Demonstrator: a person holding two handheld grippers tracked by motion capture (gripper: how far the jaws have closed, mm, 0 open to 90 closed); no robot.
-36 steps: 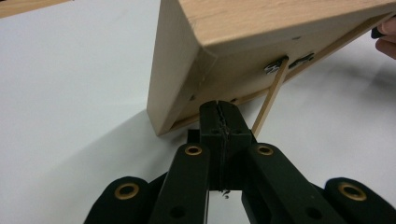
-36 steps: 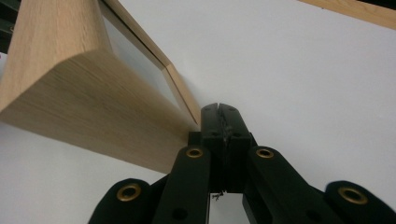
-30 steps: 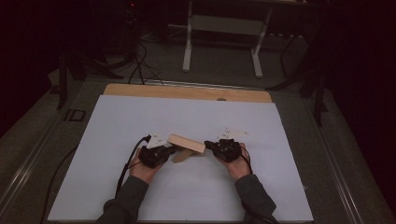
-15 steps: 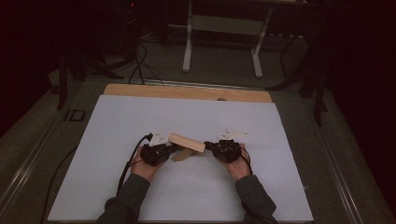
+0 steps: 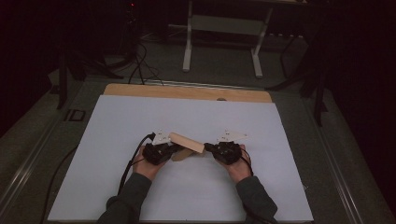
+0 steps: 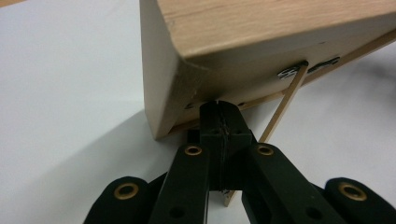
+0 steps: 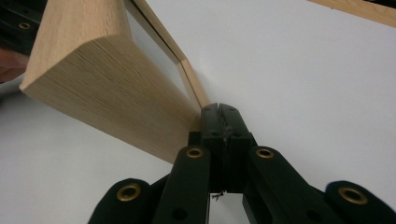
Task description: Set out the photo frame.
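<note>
A light wooden block (image 5: 187,142) with a thin wooden frame (image 5: 182,155) fixed under it is held tilted between my two grippers, just above the white sheet. My left gripper (image 5: 173,149) is at its left end. In the left gripper view the jaws (image 6: 222,109) are pressed together at the block's (image 6: 261,51) lower edge, pinching a thin slat (image 6: 287,100) near a small metal fitting. My right gripper (image 5: 208,148) is at the right end. In the right gripper view its jaws (image 7: 219,112) are shut at the corner of the thin frame (image 7: 194,86) beside the block (image 7: 107,88).
A white sheet (image 5: 196,116) covers the table, with a bare wooden strip (image 5: 187,92) along the far edge. Beyond it, on the dark floor, stand a white stand's legs (image 5: 222,37) and loose cables (image 5: 140,60). A cable (image 5: 130,163) trails from the left gripper.
</note>
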